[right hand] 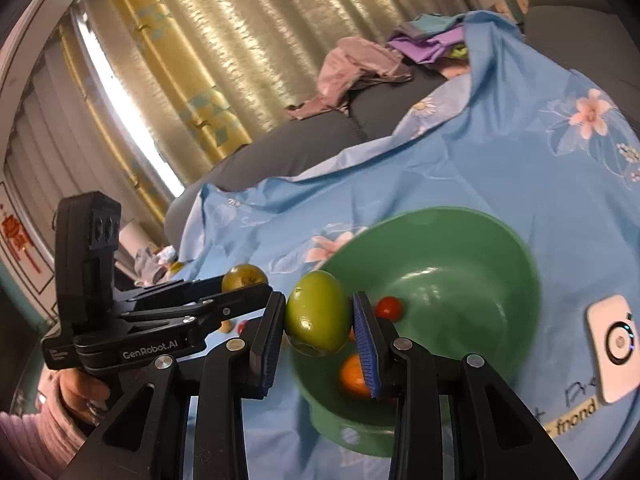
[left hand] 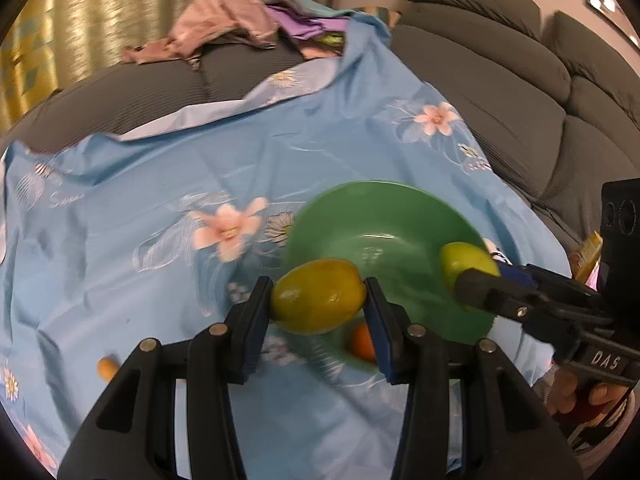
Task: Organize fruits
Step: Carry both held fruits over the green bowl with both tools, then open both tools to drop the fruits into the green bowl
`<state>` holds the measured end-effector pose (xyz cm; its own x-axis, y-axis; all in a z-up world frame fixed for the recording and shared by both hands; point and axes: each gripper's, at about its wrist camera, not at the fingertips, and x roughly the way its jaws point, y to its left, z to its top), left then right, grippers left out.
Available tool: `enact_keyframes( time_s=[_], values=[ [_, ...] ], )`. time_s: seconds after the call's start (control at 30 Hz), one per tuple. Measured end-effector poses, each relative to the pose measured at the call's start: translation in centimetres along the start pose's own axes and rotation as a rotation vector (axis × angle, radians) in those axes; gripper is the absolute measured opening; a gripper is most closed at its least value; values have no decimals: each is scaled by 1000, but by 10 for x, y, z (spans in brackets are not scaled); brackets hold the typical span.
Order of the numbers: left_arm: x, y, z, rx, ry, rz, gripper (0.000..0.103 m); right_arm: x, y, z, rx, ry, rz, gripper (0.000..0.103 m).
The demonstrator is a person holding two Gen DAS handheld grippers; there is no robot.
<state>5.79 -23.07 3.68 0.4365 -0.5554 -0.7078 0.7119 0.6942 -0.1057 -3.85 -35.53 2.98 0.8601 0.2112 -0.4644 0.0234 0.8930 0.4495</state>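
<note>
Both grippers are full. The left gripper (left hand: 318, 300) is clamped on a yellow-green lemon-shaped fruit (left hand: 318, 297), held above the near rim of the green bowl (left hand: 384, 208). The right gripper (right hand: 318, 318) squeezes a rounder green fruit (right hand: 318, 312) over the bowl's edge. Inside the bowl lie a small orange fruit (right hand: 353, 374) and a red cherry tomato (right hand: 389, 307). The bowl sits on a blue flowered sheet (left hand: 200, 152) spread over a grey sofa (left hand: 500, 80), with a white device (right hand: 614, 346) just beside it.
</note>
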Motion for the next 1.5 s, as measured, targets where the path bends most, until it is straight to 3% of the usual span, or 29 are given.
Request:
enact_keyframes(
  time_s=[0.4,0.97,1.03,1.1,1.27,1.4,1.5],
  values=[
    [38,-34,1,92,68,-4,46,-7,-33,-7,41,7,-83,35],
    [46,-33,-12,112,107,21,47,1,-31,-11,11,51,-162,36],
    [44,-32,-12,106,101,24,53,2,-30,-11,11,57,-174,36],
    [40,-30,-11,98,88,22,68,2,-30,-11,17,58,-182,36],
    [25,-26,-13,86,64,42,81,1,-25,-11,13,71,-215,37],
    [10,-15,-23,55,60,67,84,-5,-16,-9,-13,60,-224,45],
    [-4,-5,-34,24,60,89,90,-10,-6,-8,-31,57,-227,45]
  ],
)
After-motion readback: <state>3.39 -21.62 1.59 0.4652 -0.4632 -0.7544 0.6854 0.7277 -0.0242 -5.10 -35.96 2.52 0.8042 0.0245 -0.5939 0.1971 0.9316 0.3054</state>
